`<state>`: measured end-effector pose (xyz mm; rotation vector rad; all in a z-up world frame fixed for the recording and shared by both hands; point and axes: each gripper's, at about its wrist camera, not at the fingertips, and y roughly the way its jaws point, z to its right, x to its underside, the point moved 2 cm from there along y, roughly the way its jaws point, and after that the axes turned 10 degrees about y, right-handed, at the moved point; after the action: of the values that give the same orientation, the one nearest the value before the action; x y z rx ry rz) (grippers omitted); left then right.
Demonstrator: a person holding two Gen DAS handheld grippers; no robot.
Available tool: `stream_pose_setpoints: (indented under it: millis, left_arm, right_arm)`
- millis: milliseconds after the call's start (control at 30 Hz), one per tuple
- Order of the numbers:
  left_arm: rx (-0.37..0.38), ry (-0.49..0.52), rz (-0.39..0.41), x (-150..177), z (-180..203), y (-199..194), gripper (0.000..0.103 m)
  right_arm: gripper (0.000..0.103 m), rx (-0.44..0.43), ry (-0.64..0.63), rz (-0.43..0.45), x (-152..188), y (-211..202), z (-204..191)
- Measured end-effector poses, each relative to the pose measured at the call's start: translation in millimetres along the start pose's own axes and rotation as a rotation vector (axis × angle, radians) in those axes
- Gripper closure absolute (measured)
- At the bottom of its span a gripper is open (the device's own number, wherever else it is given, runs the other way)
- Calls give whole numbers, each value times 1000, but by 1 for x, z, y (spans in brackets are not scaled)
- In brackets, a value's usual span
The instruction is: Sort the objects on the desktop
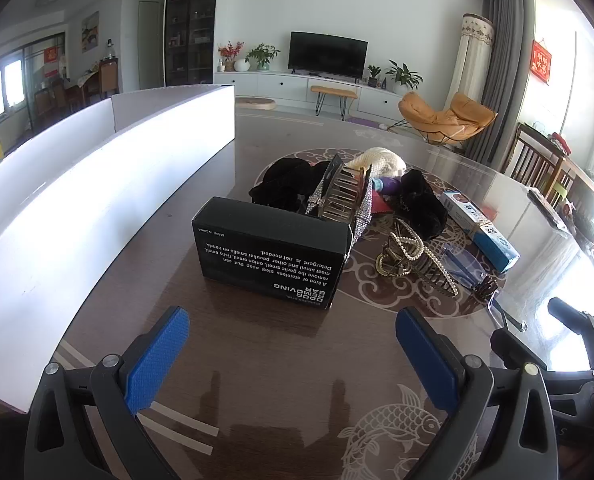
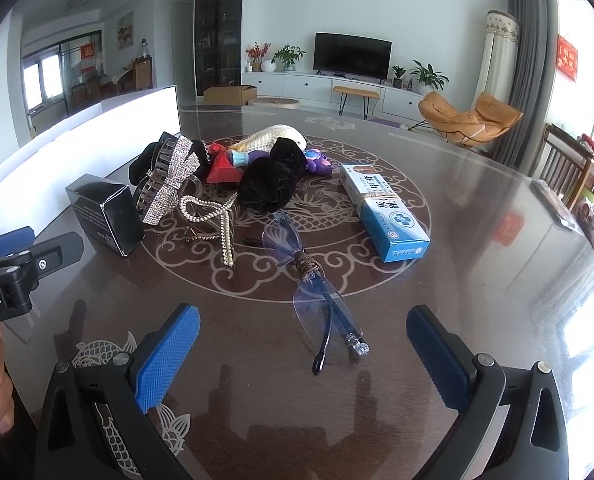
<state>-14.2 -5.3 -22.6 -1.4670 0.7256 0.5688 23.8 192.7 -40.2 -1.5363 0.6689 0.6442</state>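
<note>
The folded blue-tinted glasses [image 2: 317,280] lie on the dark glass table [image 2: 477,240] just ahead of the right gripper [image 2: 303,356], whose jaws are spread wide and empty. They are judged light, thin and fragile, best pinched gently across the folded temples near the bridge. The black soap box [image 1: 273,248], judged stiff and easily gripped across its narrow sides, stands before the left gripper [image 1: 293,360], likewise wide and empty.
</note>
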Motion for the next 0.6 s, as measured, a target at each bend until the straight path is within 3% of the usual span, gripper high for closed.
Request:
stream_pose_setpoints:
  millis: [300,600]
  left_arm:
    - [-11,8,-20,2,1,3,0]
    - [-30,-10,-123,8,-3,22,0]
  right_arm:
    - [0,-3,-7,-29,1,6,-1]
    - [0,-2,-6,-101,1,26,-1]
